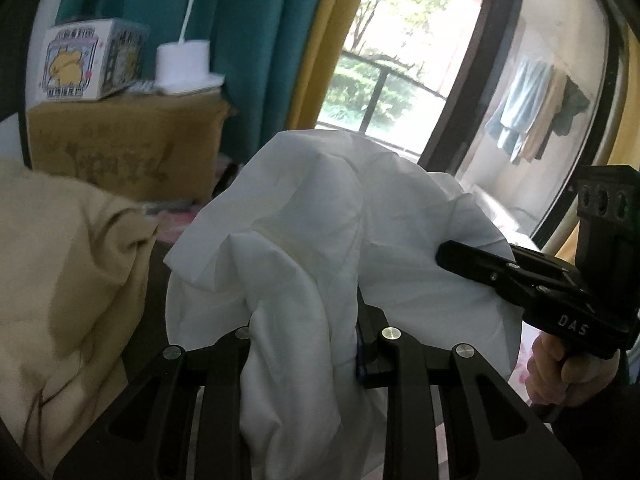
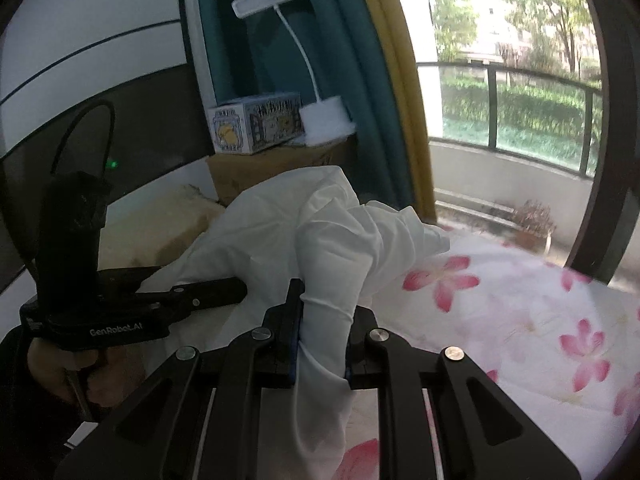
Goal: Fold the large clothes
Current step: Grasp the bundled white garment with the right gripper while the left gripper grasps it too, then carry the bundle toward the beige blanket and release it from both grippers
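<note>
White garment (image 1: 304,216) bunches up between both my tongs: left gripper (image 1: 304,344) and right gripper (image 2: 322,340) each pinch a fold, seemingly above the floral bedsheet (image 2: 520,320).

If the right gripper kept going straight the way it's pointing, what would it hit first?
Probably the bunched white garment that the right gripper is already clamped on; beyond that mound, depth is unclear.

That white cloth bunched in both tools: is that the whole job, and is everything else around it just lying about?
Part of the job:
- white garment
- left tool, shut on it
- right tool, shut on it
- floral bedsheet beneath

Just lying about:
- cream blanket
- cardboard box
- cartoon-printed box
- white lamp
- clothes hanging outside
</note>
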The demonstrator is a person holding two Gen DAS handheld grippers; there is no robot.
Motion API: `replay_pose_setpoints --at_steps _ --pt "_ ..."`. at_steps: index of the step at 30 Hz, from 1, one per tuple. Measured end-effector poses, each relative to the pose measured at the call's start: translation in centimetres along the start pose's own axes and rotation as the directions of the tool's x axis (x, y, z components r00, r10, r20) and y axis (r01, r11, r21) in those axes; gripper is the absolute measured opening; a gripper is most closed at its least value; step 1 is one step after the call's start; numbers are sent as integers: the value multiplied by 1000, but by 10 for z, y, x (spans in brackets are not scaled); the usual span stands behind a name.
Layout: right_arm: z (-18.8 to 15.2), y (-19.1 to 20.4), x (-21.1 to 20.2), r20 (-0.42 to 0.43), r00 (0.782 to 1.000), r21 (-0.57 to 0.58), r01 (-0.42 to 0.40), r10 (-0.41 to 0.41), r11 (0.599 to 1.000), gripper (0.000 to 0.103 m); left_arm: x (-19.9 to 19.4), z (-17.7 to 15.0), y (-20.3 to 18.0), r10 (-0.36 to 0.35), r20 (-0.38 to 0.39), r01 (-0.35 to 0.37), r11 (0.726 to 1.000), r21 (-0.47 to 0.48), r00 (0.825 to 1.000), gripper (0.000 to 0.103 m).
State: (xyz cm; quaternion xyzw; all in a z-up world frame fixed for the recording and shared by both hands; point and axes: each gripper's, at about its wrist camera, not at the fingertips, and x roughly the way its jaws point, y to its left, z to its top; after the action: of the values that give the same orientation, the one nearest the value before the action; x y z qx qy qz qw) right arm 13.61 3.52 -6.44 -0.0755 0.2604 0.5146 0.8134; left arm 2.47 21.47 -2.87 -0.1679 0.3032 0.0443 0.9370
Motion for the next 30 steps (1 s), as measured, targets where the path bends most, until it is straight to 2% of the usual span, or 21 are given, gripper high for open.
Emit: replay_pose_setpoints --at_steps 5,10,18,24,30 --pt "-16 -13 29 -81 996 82 -22 28 996 16 23 -13 9 19 -86 -19 1000 2 996 29" --pt "-35 -39 48 -155 987 188 -1 30 982 19 42 -19 14 12 -146 -11 1000 7 989 36" --pt "-48 -58 55 -214 977 253 54 1 966 36 51 -25 21 3 -219 -6 1000 -16 976 54" --pt "-49 -63 48 -236 971 255 90 -29 963 55 39 -29 15 49 -239 -52 999 -6 970 57" --pt "-53 -70 34 -247 968 276 118 -48 954 67 27 -34 9 98 -240 -98 995 10 966 57"
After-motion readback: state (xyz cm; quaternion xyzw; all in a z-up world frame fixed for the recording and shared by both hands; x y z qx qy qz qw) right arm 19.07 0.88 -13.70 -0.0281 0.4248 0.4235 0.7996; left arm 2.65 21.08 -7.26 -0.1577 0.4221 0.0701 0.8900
